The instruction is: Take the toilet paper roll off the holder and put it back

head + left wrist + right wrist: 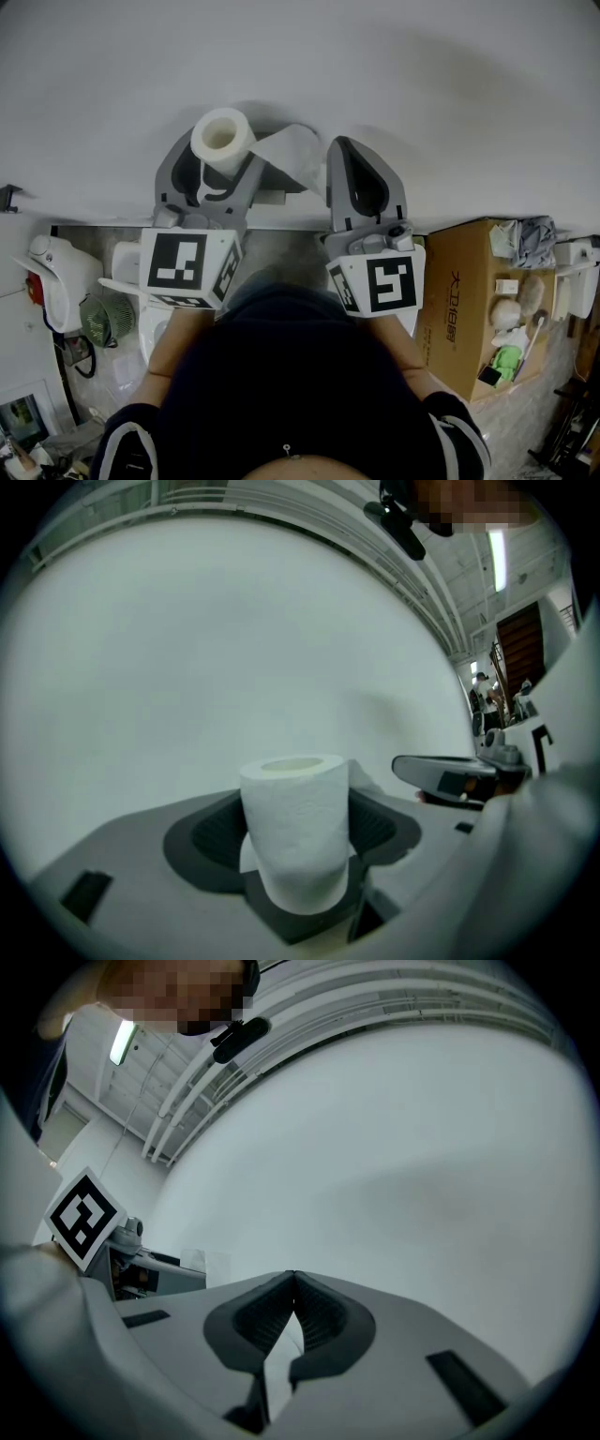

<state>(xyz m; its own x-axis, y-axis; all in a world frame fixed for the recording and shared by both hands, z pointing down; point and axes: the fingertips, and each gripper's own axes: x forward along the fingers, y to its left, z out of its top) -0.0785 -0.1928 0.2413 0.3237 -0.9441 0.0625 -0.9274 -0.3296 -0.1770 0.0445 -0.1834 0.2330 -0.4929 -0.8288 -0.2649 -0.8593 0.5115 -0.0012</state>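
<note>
Left gripper (225,171) clamps roll (223,137); right gripper (293,1283) is closed, pinching loose tail (296,150), likely to stop unravelling.

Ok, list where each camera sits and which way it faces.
Head view: on the head, looking steeply down; shows the left gripper, the right gripper, arms and torso.
Left gripper view: on that gripper, facing the wall along its jaws, shut on the roll.
Right gripper view: on that gripper, facing the wall along its jaws, apparently shut on the tail.
Shared: head and left gripper views both show the roll.
</note>
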